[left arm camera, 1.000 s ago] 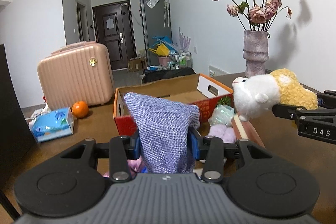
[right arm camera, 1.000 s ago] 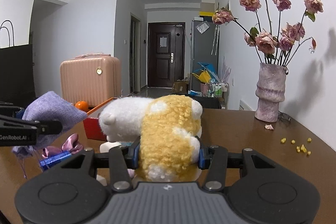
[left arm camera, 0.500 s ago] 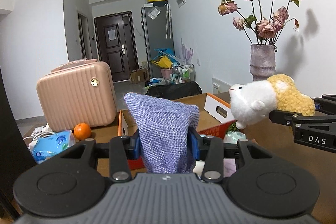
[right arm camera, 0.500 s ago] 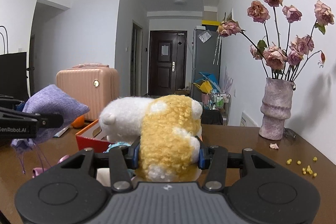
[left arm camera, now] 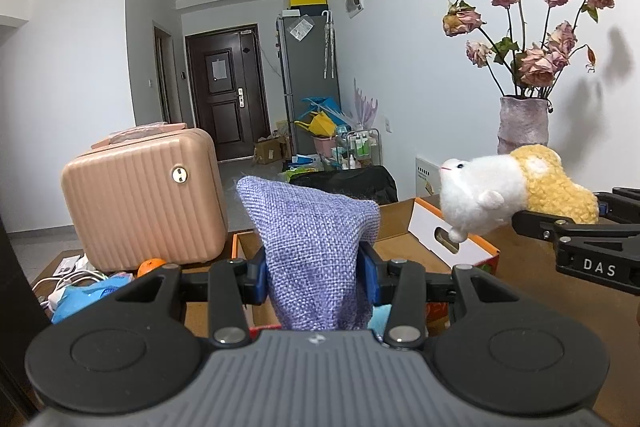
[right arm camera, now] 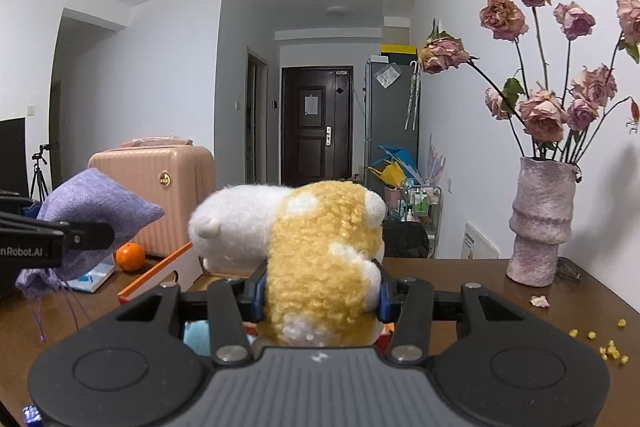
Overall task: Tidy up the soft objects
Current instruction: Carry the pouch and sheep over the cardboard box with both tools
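Soft things filled both of our claws at that moment, and both were off the bench. We had the lilac woven fabric pouch [left arm camera: 316,251] pinched in the left claw [left arm camera: 316,277], blue pads pressed into its sides, jaws narrow around the cloth, its drawstrings dangling below in the right-hand view. We had the white-and-yellow curly plush hamster [right arm camera: 320,259] squeezed in the right claw [right arm camera: 320,297], gripped round its yellow rump with the white head poking out to the left.

What mattered was the open orange-and-white cardboard box [left arm camera: 436,223] on the brown wooden bench [right arm camera: 480,275]. It sat just ahead of and below the left claw, so the pouch looked to be over the box's near edge. We judged the left hand the nearer one to a drop. The plush hung over to the right, nose aimed toward the box, its long axis running crosswise to the right claw's fingers, so it would go in sideways.

Off to the side stood the pink ribbed hard-shell suitcase [left arm camera: 144,199] and the rough mauve vase of dried roses [right arm camera: 540,223], both well apart from the box. We reckoned the next call was lowering over the opening and letting go.
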